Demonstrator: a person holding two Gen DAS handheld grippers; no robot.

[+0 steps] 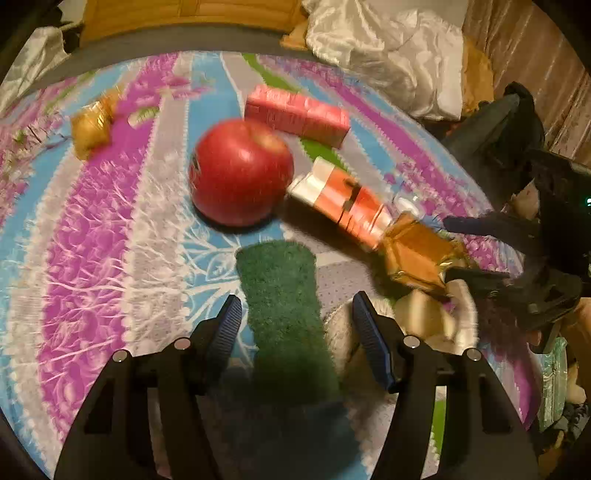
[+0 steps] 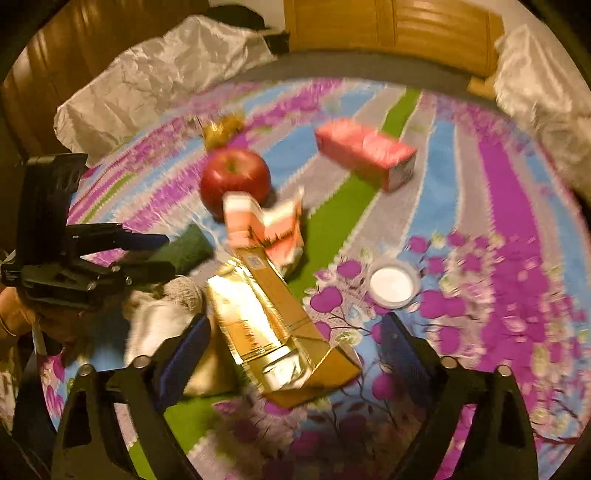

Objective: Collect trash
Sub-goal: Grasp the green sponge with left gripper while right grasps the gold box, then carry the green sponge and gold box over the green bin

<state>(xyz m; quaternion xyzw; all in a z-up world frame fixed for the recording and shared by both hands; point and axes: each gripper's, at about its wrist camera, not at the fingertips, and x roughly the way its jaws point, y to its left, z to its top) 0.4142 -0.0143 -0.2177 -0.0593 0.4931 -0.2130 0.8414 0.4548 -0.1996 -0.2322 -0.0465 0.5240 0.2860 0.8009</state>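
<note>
On the striped bedspread (image 1: 110, 229) lie a red apple (image 1: 240, 171), a pink box (image 1: 297, 114), a crushed orange-and-white carton (image 1: 341, 201), a gold box (image 1: 419, 254) and a gold wrapper (image 1: 92, 123). My left gripper (image 1: 297, 321) is open around a green scrubbing pad (image 1: 284, 306), jaws apart from it. My right gripper (image 2: 295, 339) is open around the gold box (image 2: 258, 325), which lies between its jaws. The carton (image 2: 269, 229), apple (image 2: 234, 177), pink box (image 2: 365, 151) and the left gripper (image 2: 147, 251) show in the right wrist view.
A white round lid (image 2: 393, 286) lies right of the gold box. A beige cloth (image 2: 162, 314) sits beside the green pad (image 2: 184, 247). White satin pillows (image 1: 391, 59) and a wooden headboard (image 2: 406, 26) line the far side.
</note>
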